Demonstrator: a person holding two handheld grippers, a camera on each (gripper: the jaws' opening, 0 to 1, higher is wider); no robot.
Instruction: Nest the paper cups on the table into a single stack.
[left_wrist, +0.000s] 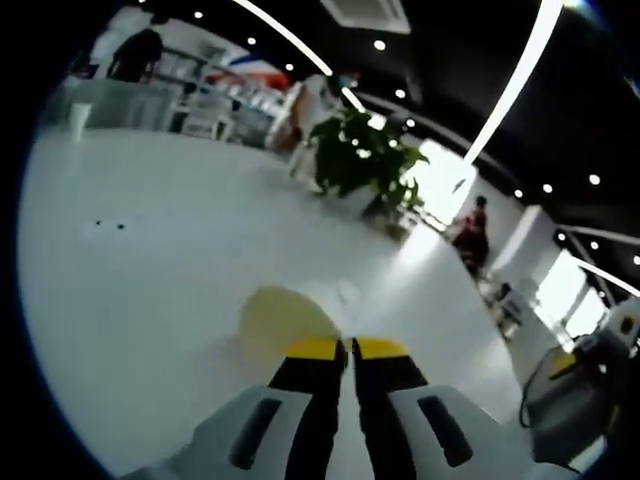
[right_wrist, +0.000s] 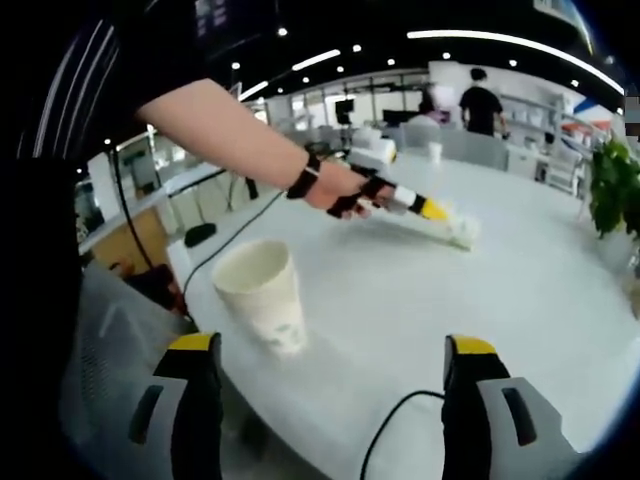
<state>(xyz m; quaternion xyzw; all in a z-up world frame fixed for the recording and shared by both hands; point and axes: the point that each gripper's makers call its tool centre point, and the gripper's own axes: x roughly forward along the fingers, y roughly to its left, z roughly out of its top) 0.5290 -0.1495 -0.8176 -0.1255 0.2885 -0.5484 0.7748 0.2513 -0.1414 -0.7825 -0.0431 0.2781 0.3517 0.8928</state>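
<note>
Left gripper (left_wrist: 346, 348): fingers narrow, pressed on a paper cup (left_wrist: 283, 318) lying on its side on the white worktop (left_wrist: 150, 260). Right gripper (right_wrist: 333, 345): fingers wide, holding nothing; a second cup (right_wrist: 264, 294) stands upright near the worktop edge, between and beyond them

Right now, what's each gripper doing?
Left gripper: shut on a paper cup, fingers pinching its rim.
Right gripper: open, holding nothing; another cup stands ahead.
</note>
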